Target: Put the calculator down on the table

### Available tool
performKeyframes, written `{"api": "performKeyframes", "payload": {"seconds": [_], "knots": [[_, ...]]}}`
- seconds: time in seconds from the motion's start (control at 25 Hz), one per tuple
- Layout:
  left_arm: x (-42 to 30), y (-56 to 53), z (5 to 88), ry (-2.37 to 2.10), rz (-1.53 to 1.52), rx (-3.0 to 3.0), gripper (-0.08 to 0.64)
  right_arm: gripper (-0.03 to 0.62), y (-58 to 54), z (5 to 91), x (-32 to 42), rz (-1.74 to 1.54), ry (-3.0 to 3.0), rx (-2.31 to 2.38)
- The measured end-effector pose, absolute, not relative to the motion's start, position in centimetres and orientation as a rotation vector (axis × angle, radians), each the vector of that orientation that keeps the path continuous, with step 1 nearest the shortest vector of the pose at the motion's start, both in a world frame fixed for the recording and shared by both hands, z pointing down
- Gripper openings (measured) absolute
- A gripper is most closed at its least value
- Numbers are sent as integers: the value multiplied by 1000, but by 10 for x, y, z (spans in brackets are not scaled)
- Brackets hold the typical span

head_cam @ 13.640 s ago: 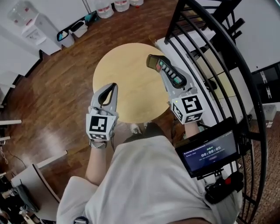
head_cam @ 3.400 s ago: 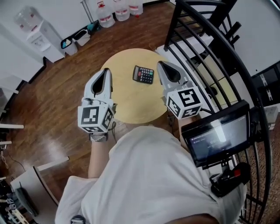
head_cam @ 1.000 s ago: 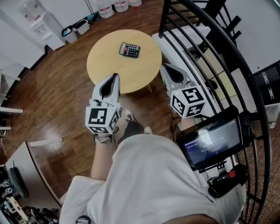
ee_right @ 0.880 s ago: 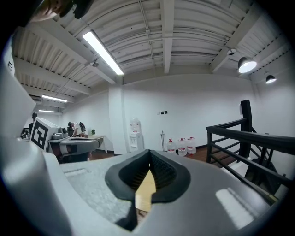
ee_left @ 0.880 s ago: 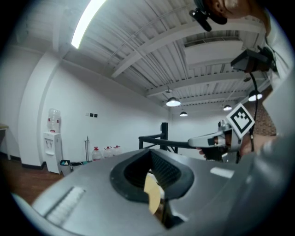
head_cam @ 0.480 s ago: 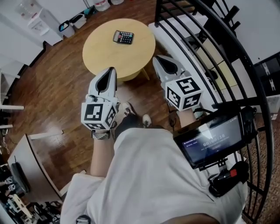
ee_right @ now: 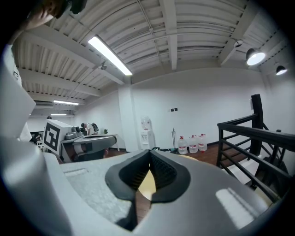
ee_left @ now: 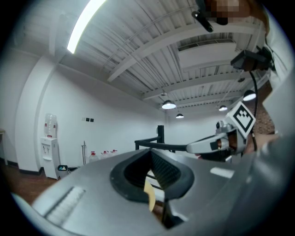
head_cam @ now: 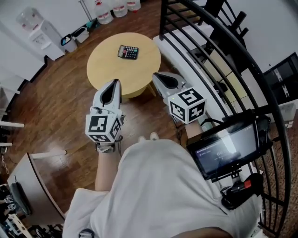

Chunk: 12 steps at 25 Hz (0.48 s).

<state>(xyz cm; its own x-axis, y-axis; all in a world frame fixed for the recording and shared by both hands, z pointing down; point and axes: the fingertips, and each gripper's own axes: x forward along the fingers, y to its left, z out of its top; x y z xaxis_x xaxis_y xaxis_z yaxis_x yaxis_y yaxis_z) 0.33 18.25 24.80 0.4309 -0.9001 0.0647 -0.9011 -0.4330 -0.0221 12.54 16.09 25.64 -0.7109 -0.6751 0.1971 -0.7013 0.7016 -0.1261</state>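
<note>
The black calculator (head_cam: 127,52) lies flat on the round yellow table (head_cam: 104,69), toward its far side. Both grippers are held off the table on its near side, over the wooden floor. My left gripper (head_cam: 115,83) is shut with nothing in it, its tip just short of the table's near edge. My right gripper (head_cam: 155,76) is also shut and empty, beside the table's right edge. In the left gripper view the jaws (ee_left: 151,155) meet and the right gripper (ee_left: 216,144) shows alongside. In the right gripper view the shut jaws (ee_right: 150,159) point toward the table.
A black metal railing (head_cam: 219,42) curves along the right. A water dispenser (head_cam: 35,35) and water bottles (head_cam: 118,8) stand by the far wall. A screen (head_cam: 226,148) hangs at the person's chest. A pale desk corner (head_cam: 28,186) sits at lower left.
The calculator, once held in the right gripper, now lies on the table. The person has backed away, and the right gripper has drifted left toward the left one.
</note>
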Motion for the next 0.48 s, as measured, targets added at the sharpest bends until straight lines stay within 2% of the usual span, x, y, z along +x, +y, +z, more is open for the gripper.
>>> {"api": "performKeyframes", "payload": {"seconds": [0.28,0.48], "knots": [[3,172,248,-1632,117,2683,8,3,153,256,113,256,-2772,1137],[-3,165,250,-1621,128,2693,8,2,155,255,102,115,-2757,1090]]}}
